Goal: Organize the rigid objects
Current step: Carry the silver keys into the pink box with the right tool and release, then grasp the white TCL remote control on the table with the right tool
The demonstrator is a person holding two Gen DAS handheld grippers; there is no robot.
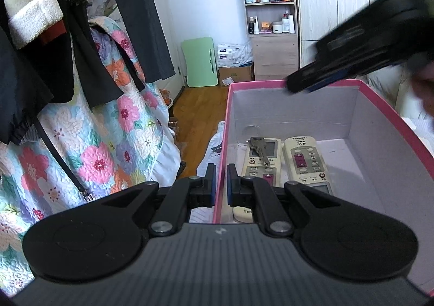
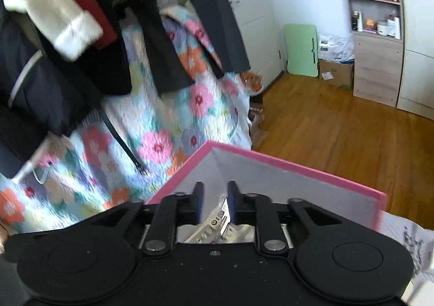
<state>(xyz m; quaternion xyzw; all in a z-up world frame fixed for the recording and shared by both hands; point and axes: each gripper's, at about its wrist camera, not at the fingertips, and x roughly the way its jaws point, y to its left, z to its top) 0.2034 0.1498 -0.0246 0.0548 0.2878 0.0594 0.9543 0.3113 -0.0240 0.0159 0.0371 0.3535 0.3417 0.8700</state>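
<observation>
The pink cardboard box with a pale grey inside holds two cream air-conditioner remotes side by side against its left wall; their printed labels are too small to read. A metal key lies on the left remote. The left gripper is clamped on the box's left wall. The right gripper hangs over the box's far corner, jaws narrowly parted and empty. Left of the box hang dark coats over a floral quilt.
</observation>
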